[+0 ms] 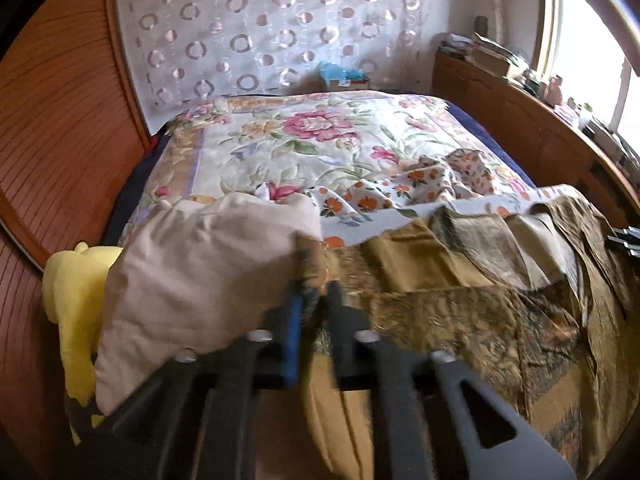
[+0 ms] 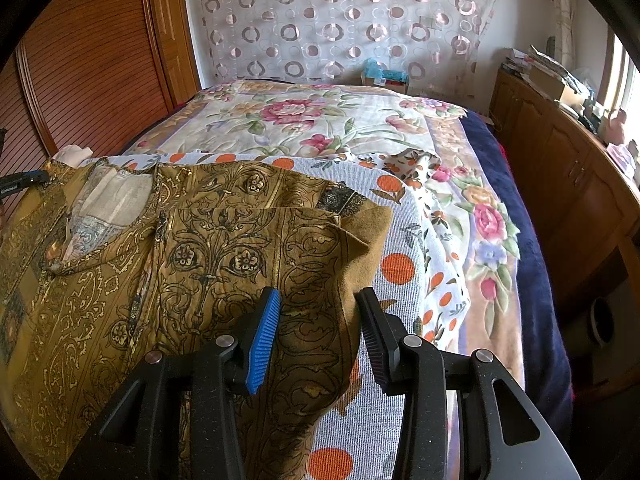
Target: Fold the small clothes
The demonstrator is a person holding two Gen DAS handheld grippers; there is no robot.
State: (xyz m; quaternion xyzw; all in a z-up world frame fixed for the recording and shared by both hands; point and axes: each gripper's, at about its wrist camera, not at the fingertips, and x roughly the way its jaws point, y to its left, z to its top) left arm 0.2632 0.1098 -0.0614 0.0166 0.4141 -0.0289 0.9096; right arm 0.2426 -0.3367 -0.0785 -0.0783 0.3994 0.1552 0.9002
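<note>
Garment [image 2: 224, 256] neck twd far-left.

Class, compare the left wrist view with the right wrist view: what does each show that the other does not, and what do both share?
Only the left wrist view shows the yellow cloth beside a beige pillow, and the left gripper shut on an edge of the mustard patterned garment.

Only the right wrist view shows the garment's neckline and the right gripper, its fingers astride a fold.

Both show the garment, the floral bedspread, the circle-patterned curtain and the orange-dotted cloth.
</note>
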